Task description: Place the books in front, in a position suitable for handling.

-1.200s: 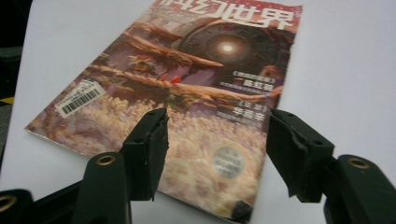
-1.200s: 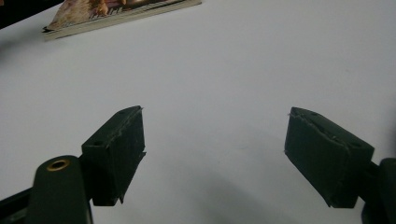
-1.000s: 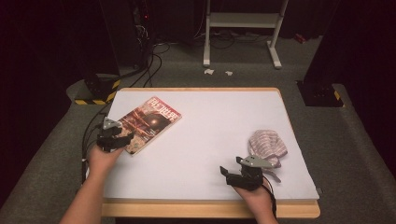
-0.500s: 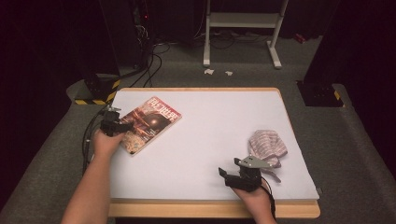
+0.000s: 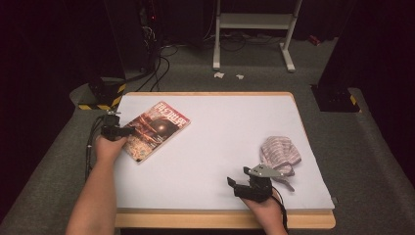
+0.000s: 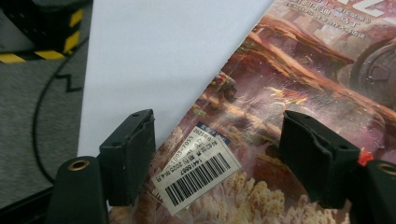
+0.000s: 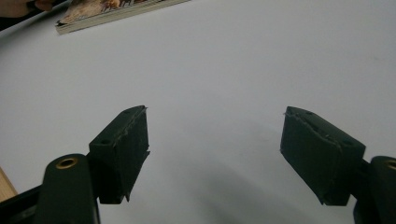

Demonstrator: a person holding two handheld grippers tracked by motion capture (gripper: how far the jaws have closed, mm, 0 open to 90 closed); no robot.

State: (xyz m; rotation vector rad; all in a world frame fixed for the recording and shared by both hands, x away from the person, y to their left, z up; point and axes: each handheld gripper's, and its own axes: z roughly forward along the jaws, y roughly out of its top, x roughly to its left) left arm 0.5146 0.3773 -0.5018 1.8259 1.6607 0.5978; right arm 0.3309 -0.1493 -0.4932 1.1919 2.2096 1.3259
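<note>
magazine (image 6: 289, 107) cropped by frame, cover text illegible

overhead light brightens the white rectangular tabletop (image 5: 215, 127); the surrounding room is dark. the glossy red magazine cover (image 6: 289, 93) shows glare, and nearby black jaws look soft.

The magazine (image 6: 280, 116) has a glossy paper cover — light glints off its creases — with a white paper barcode sticker (image 6: 196, 172) stuck flat on it. The left tongs (image 6: 219, 158) are matt black, rubbery-looking pads with slightly rough edges. The worktop (image 5: 220, 122) is covered in smooth, matt white sheeting over a wooden edge. The cloth (image 5: 280, 152) looks soft — striped knit fabric. Grey carpet (image 5: 377, 161), rough, surrounds it all.
</note>
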